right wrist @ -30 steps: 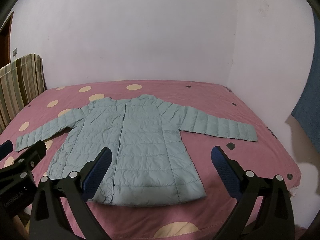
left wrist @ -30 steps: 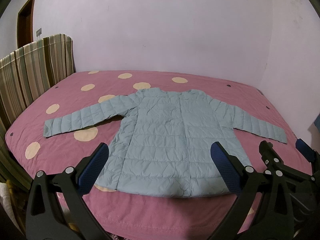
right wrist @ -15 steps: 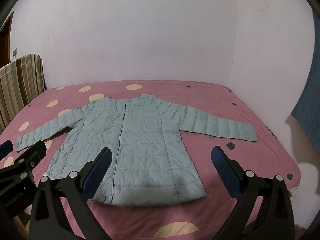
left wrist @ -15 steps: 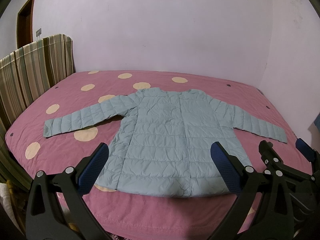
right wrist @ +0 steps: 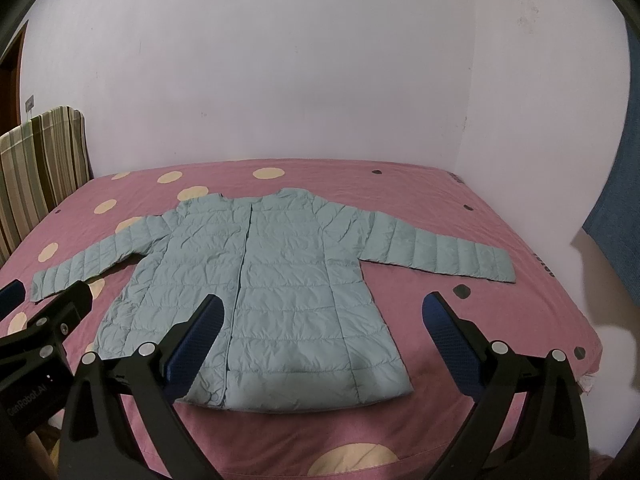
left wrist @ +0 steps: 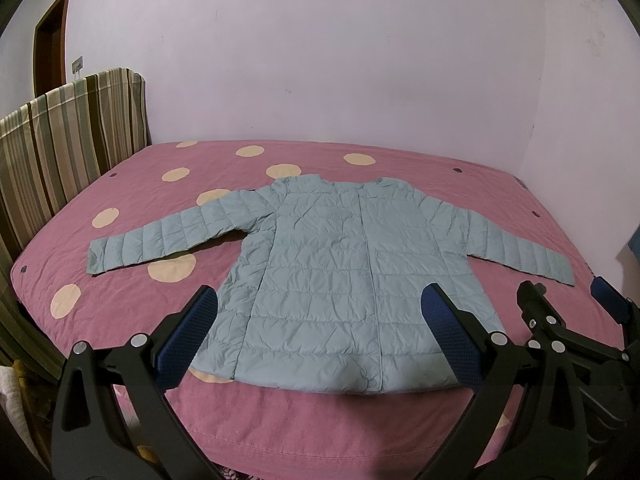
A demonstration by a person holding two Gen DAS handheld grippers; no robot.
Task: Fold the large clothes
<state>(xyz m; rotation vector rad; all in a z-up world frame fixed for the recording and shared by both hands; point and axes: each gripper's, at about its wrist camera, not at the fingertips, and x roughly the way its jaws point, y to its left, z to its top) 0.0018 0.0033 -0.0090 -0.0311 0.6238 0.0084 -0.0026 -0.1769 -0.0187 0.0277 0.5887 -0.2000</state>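
Note:
A pale blue quilted jacket [left wrist: 344, 276] [right wrist: 276, 284] lies flat on the pink bed, front up, hem toward me, both sleeves spread out sideways. My left gripper [left wrist: 318, 300] hovers open above the hem near the bed's front edge, nothing between its blue-padded fingers [left wrist: 188, 332]. My right gripper [right wrist: 320, 308] is open too, held over the jacket's right hem and the bare sheet beside it. From the left wrist view the right gripper [left wrist: 568, 308] shows at the far right; the right wrist view shows the left gripper [right wrist: 40, 300] at the far left.
The bed [left wrist: 132, 200] has a pink cover with cream dots. A striped headboard [left wrist: 60, 144] stands at the left, a brown door [left wrist: 50, 56] behind it. Pale walls close the back and right. A blue cloth [right wrist: 616, 200] hangs at the right.

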